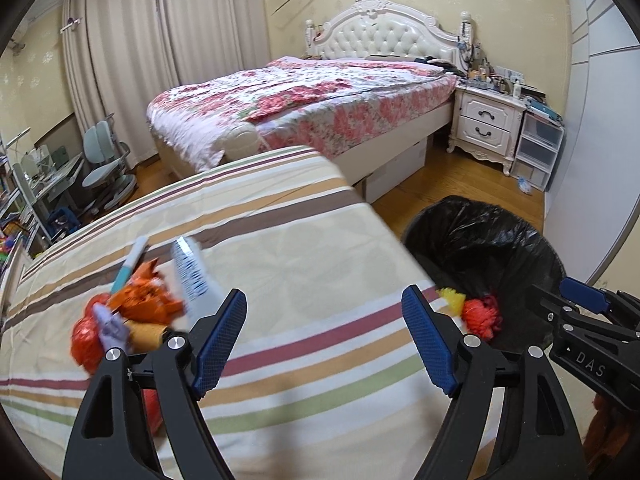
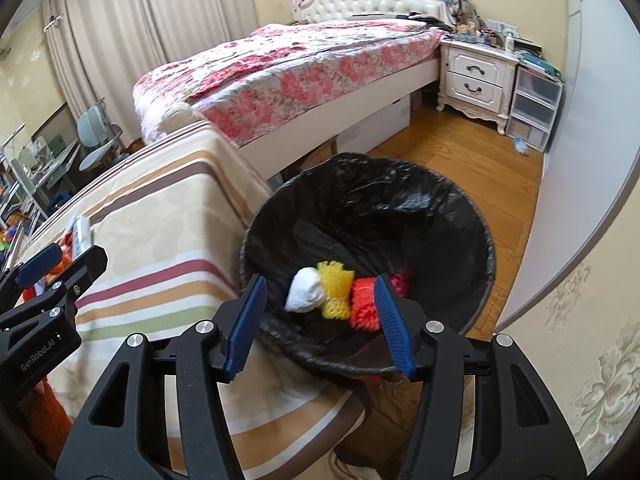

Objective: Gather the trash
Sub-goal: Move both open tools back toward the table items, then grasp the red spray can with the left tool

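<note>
A pile of trash [image 1: 132, 308] lies on the striped blanket [image 1: 304, 264]: orange wrappers, a teal pen, a blue-and-white wrapper [image 1: 191, 272], a red bag. My left gripper [image 1: 324, 340] is open and empty, just right of the pile. A bin with a black liner [image 2: 368, 216] stands right of the blanket; in it lie a white wad [image 2: 306, 290], a yellow net [image 2: 336, 290] and an orange net [image 2: 364, 304]. My right gripper [image 2: 320, 320] is open and empty over the bin's near rim. The bin also shows in the left wrist view [image 1: 480, 240].
A bed with a floral cover [image 1: 312, 100] stands behind. A white nightstand [image 1: 486, 124] and plastic drawers [image 1: 536, 152] stand at the far right. A desk and chairs [image 1: 108, 168] are at the left. Wooden floor [image 2: 472, 160] surrounds the bin.
</note>
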A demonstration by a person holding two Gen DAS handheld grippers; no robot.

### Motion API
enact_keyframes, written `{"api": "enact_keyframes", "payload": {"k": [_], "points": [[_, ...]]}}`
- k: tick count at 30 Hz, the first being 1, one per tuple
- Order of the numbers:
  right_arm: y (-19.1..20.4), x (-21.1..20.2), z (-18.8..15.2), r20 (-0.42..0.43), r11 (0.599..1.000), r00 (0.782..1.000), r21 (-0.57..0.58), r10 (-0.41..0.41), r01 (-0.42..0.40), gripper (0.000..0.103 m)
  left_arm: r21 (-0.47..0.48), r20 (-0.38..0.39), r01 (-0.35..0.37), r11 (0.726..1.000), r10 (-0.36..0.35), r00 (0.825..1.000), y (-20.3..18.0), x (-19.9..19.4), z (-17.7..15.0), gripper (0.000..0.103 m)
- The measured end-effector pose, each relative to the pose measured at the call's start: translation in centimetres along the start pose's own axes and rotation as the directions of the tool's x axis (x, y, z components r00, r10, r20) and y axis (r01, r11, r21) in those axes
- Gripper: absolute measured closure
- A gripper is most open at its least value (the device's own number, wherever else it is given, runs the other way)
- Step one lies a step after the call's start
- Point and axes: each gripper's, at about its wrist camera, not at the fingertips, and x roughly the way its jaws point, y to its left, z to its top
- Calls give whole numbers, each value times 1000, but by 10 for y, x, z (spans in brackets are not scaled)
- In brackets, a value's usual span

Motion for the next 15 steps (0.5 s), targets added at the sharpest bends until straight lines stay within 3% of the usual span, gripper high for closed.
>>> {"api": "enact_keyframes", "payload": {"k": [12,15], "points": [[74,2,-23,-54,986,994,-126,99,-105,48,-96,-43,-104,990,100,994,70,-15,-40,26],[90,4,-26,-63,982,992,-147,109,-118,48,-99,-64,-111,989,105,992,78,-12,-45,36]]}}
